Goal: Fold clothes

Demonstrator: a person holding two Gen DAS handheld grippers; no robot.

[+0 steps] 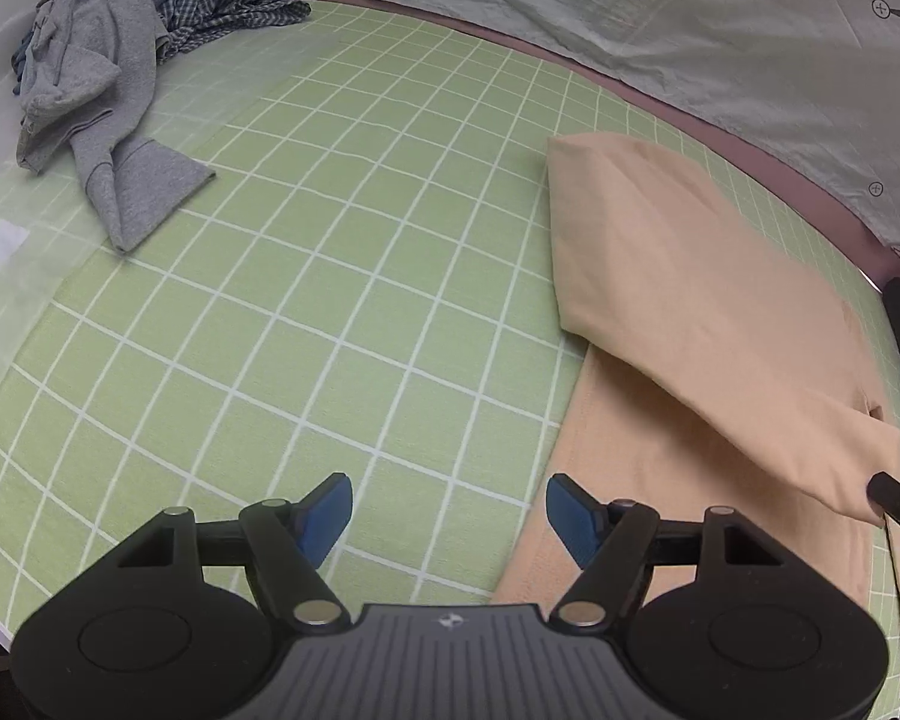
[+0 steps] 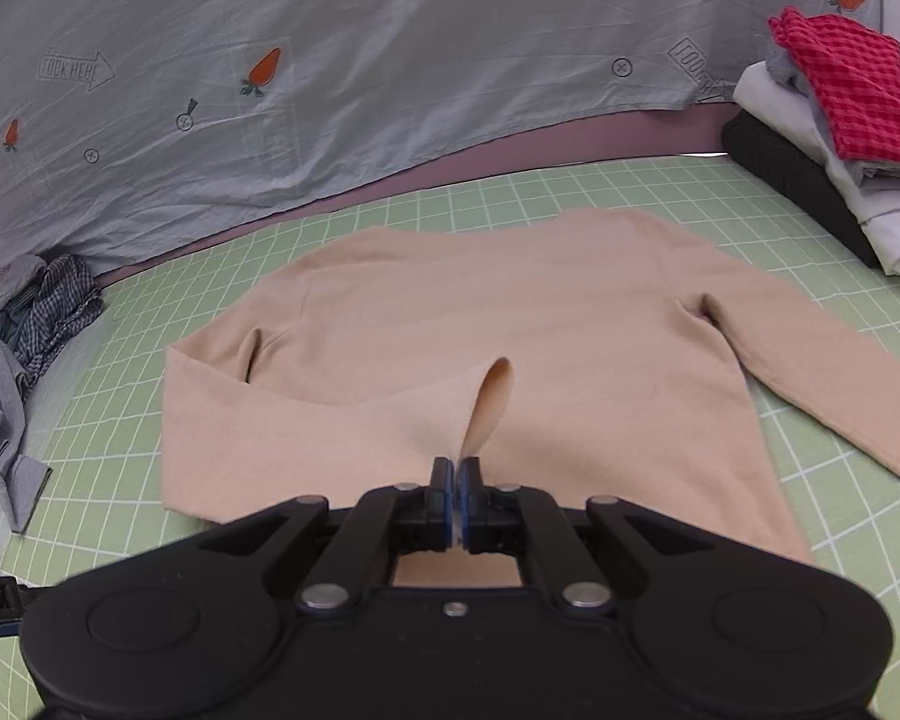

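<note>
Pressed together on a sleeve cuff (image 2: 491,402), the right hand-held gripper (image 2: 456,480) is seen over the beige top (image 2: 450,300), which is spread flat on the green checked sheet (image 1: 330,240). Blue pads (image 1: 330,516) of the left hand-held gripper (image 1: 450,516) are spread, holding nothing. Unfolded clothes (image 1: 102,90) are heaped well apart; folded ones (image 2: 834,138) are stacked beyond.

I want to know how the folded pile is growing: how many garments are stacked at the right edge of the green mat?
4 visible: red checked cloth on top, grey piece behind it, white garment beneath, black one at the bottom. More may be hidden.
</note>
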